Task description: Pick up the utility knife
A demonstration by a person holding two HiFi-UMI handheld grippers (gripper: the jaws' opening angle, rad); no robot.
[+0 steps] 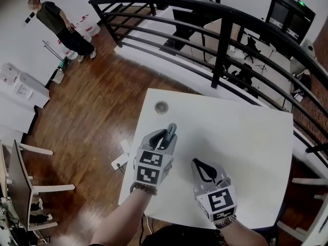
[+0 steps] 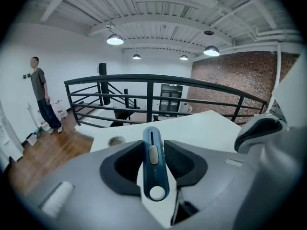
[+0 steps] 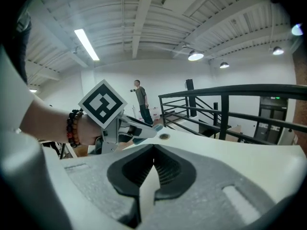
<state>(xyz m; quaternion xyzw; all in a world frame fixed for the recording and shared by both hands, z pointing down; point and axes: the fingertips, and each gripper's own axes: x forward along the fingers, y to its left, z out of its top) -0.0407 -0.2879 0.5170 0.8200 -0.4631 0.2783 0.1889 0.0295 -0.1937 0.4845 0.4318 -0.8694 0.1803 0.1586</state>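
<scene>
The utility knife (image 1: 170, 131), dark blue with a pale slider, is lifted off the white table (image 1: 246, 137), and my left gripper (image 1: 165, 137) is shut on it. In the left gripper view the knife (image 2: 152, 163) lies lengthwise between the two dark pads, its nose pointing away over the table. My right gripper (image 1: 197, 162) hovers to the right of the left one, shut with nothing in it. In the right gripper view its pads (image 3: 165, 169) meet at a thin seam, and the left gripper (image 3: 125, 126) with the knife tip (image 3: 156, 127) shows ahead at the left.
A small round fitting (image 1: 161, 107) sits near the table's far left corner. A black railing (image 1: 225, 40) runs behind the table. A wooden floor (image 1: 87, 101) lies to the left, where a person (image 1: 59, 27) stands far off. White chairs (image 1: 23, 183) are at the lower left.
</scene>
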